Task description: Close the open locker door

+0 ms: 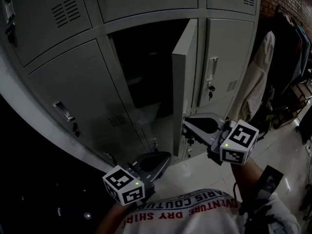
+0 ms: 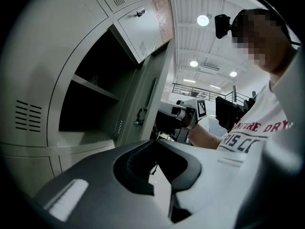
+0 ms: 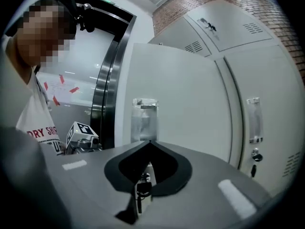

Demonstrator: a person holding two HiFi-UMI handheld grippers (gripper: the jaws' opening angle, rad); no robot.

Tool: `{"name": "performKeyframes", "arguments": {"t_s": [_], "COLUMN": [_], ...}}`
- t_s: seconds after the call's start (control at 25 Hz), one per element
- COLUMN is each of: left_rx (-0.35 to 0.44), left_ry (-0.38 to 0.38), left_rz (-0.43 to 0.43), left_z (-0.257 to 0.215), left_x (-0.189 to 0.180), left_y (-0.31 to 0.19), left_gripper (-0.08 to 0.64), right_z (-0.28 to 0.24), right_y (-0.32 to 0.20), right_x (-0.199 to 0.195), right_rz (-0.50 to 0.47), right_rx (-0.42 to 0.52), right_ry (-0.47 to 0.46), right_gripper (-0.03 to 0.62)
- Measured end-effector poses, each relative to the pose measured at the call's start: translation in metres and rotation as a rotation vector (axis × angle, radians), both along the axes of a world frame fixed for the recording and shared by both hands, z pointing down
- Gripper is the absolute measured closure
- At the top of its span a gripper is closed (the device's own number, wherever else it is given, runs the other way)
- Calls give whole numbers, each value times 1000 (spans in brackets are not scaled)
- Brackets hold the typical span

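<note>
The open locker door (image 1: 184, 77) stands out edge-on from the dark compartment (image 1: 141, 67) in the grey locker bank. My right gripper (image 1: 186, 125) is shut and empty, its tip at the door's outer face near the lower edge; whether it touches is unclear. In the right gripper view the door's face (image 3: 181, 94) fills the middle, with a clear label holder (image 3: 144, 118) just above the shut tip (image 3: 150, 142) and a key (image 3: 142, 189) hanging below. My left gripper (image 1: 165, 157) is shut, low and left of the door. The left gripper view shows the compartment (image 2: 90, 104) and the door's edge (image 2: 147, 104).
Closed lockers surround the opening; the right neighbour has a handle and key (image 1: 211, 84). A pale garment (image 1: 258, 82) hangs at the right beside a clothes rack (image 1: 295, 43) and a brick wall. Glossy tiled floor (image 1: 204, 172) lies below.
</note>
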State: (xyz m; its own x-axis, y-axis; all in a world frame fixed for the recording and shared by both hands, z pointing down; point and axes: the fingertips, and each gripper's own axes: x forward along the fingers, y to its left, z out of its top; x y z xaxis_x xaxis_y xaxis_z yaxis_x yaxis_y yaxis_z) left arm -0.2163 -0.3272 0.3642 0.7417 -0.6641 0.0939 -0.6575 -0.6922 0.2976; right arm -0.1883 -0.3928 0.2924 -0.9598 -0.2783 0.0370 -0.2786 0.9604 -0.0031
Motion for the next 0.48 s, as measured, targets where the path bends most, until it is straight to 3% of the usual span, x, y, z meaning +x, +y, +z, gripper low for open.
{"name": "performKeyframes", "arguments": {"t_s": [0.32,0.48], "left_rx": [-15,-33], "left_ry": [1,2], "left_rz": [-111,-173], "left_z": [5,9], "left_x": [-46,-72], "left_y": [-3,-1], "left_gripper": [555,555], "right_z": [5,6], "right_y": [-23,-48], "right_x": [-84,-120], "right_rz": [-76,-60], "right_rx": [16,23], "right_ry": [51,77], "right_gripper": [603,606]}}
